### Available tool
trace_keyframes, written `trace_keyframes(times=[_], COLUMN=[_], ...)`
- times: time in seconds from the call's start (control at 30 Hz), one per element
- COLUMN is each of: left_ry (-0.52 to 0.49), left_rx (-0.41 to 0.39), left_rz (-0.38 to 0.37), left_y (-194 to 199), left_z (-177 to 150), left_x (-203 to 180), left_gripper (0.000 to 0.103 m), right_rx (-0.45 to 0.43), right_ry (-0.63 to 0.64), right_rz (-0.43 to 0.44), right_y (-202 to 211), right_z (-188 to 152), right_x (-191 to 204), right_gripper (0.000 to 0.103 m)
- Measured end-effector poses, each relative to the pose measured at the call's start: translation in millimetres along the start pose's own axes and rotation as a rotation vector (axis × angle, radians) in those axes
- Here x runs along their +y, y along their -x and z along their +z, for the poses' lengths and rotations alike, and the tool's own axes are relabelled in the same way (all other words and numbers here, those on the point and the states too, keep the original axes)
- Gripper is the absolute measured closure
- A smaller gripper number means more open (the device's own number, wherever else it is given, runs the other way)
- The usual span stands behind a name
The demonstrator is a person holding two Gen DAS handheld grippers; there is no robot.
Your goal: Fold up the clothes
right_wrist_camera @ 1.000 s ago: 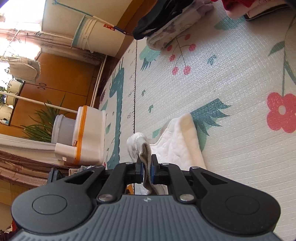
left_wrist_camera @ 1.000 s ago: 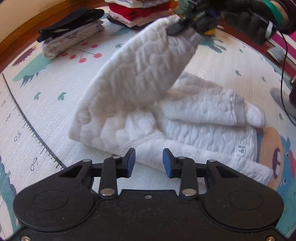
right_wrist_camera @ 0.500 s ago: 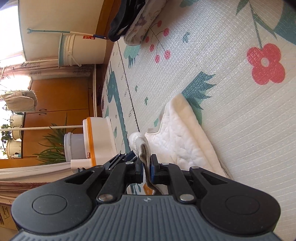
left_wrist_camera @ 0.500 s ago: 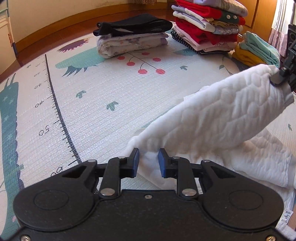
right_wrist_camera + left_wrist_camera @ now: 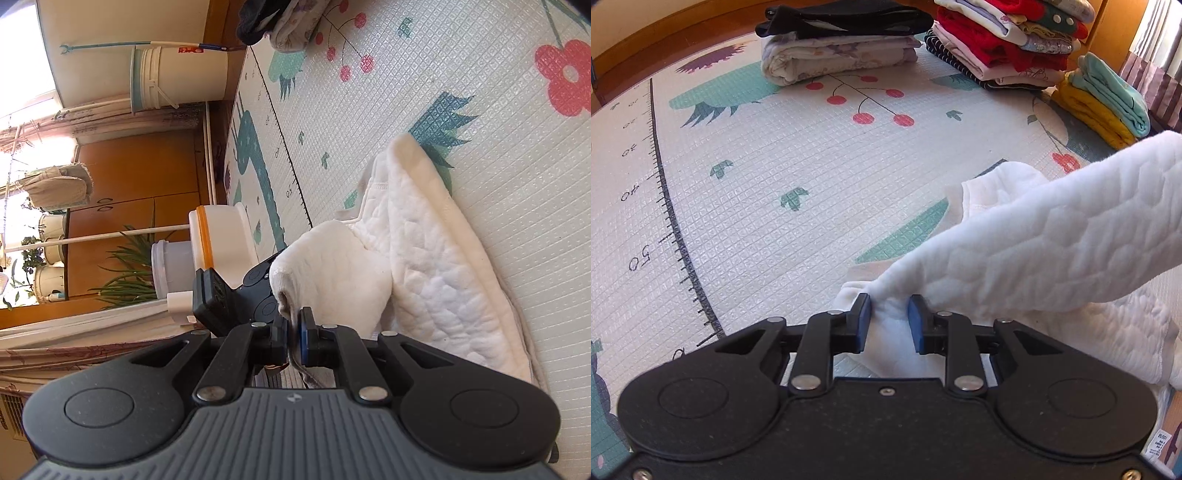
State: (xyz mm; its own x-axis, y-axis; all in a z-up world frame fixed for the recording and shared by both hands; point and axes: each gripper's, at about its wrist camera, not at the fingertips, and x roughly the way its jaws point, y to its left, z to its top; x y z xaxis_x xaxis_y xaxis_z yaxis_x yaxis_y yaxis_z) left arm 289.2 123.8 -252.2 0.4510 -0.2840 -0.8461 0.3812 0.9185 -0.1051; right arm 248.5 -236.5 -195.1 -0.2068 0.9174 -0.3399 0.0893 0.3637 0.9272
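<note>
A white quilted garment lies on the play mat, with one sleeve lifted and stretched toward the right. My left gripper points down at the sleeve's low end. Its jaws stand partly open, and a bunch of white fabric sits between the blue pads. In the right wrist view my right gripper is shut on the sleeve's cuff and holds it up off the mat. The rest of the garment lies flat beyond it.
Folded clothes line the mat's far edge: a black and floral pile, a tall red and white stack, and a yellow and teal pile. A white bin with an orange band and plants stand off the mat.
My left gripper has travelled along the garment and sunk onto the sleeve's low end; fabric now sits between jaws that held nothing. The right gripper has rolled, still gripping the cuff.
</note>
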Motion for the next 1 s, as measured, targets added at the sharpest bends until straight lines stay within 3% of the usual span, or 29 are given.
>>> trace_keyframes(times=[0.17,0.3,0.4,0.5,0.6,0.73,0.8,1.0], left_ry=[-0.046,-0.076,-0.05,-0.128,-0.279,-0.371,-0.41,-0.329], left_rx=[0.022,-0.002,-0.054,-0.05,0.032,0.106,0.096,0.02], left_rz=[0.059,0.12,0.055,-0.028,-0.16,-0.287,-0.293,-0.216], left_y=[-2,9,42,75,97,102,96,58], left_z=[5,3,-11,-41,-83,-126,-135,-134], left_x=[-14,-29,-33,-50,-82,-132,-152,-176], left_gripper=[0.078,0.078,0.077,0.077,0.077,0.077,0.077,0.077], right_rx=[-0.001,-0.028,-0.035,-0.044,-0.039,-0.022,-0.017,-0.002], right_ry=[0.049,0.223,0.311,0.347,0.355,0.376,0.375,0.39], right_rz=[-0.037,-0.127,-0.16,-0.168,-0.155,-0.141,-0.137,-0.136], right_y=[1,-2,-6,-5,-4,-5,-7,-13], right_z=[-3,-2,-4,-4,-3,-6,-7,-12], right_x=[9,24,31,33,35,39,39,41], right_gripper=[0.095,0.096,0.096,0.096,0.096,0.096,0.096,0.096])
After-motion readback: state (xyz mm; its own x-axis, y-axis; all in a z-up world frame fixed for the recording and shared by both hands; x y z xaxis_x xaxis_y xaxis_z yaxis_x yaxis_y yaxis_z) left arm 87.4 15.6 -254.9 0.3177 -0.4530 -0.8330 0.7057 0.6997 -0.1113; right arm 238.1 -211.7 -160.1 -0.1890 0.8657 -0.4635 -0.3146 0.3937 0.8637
